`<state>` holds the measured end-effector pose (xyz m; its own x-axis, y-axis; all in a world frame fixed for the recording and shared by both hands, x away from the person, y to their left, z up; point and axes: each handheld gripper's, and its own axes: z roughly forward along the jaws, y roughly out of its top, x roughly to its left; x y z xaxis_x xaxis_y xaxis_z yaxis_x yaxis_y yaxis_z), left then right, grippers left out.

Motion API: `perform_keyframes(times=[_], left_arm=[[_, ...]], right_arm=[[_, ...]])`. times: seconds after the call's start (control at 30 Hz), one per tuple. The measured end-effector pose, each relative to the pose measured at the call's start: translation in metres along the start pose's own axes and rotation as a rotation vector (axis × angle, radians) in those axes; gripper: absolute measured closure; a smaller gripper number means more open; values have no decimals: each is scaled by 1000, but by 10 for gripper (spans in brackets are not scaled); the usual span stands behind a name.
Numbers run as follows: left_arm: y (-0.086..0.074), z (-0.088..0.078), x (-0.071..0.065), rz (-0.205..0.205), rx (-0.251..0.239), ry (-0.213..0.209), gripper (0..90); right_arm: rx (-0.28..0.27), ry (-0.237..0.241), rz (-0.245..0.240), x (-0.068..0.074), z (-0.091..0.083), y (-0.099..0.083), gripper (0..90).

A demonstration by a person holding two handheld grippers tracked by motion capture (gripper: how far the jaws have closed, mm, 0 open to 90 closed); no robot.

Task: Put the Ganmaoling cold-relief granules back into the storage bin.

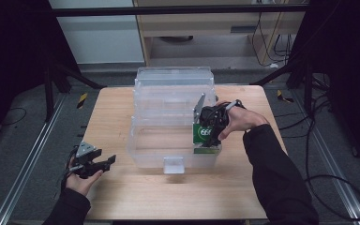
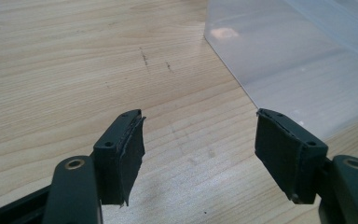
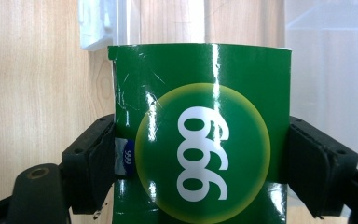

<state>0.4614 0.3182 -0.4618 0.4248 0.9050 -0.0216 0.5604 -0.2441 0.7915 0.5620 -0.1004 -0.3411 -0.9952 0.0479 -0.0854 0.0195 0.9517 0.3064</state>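
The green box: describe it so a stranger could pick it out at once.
Start at the clear plastic bin on the wooden table. At its front right corner, the right gripper is clamped on the green box. It is the one coloured thing there, glossy, with white digits in a yellow-edged circle.

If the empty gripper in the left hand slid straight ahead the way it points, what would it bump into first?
Probably the clear plastic storage box: the open left gripper points across bare wooden table, and the box's corner lies just right of its line, so it might only graze it.
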Motion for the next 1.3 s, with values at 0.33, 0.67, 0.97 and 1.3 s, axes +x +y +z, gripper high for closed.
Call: perform_keyframes(times=[0.33,0.67,0.97,1.3], left_arm=[[0,0,0,1,0,-1,318],[0,1,0,7,4,3,317],[0,1,0,5,3,-3,317],[0,1,0,5,4,-3,317]], right_arm=[[-6,-7,-6,0,-1,2,195],[-54,-17,-1,-3,-5,-1,194],[-39,-25,-10,-2,2,8,196],[23,-13,-20,-5,24,1,188]])
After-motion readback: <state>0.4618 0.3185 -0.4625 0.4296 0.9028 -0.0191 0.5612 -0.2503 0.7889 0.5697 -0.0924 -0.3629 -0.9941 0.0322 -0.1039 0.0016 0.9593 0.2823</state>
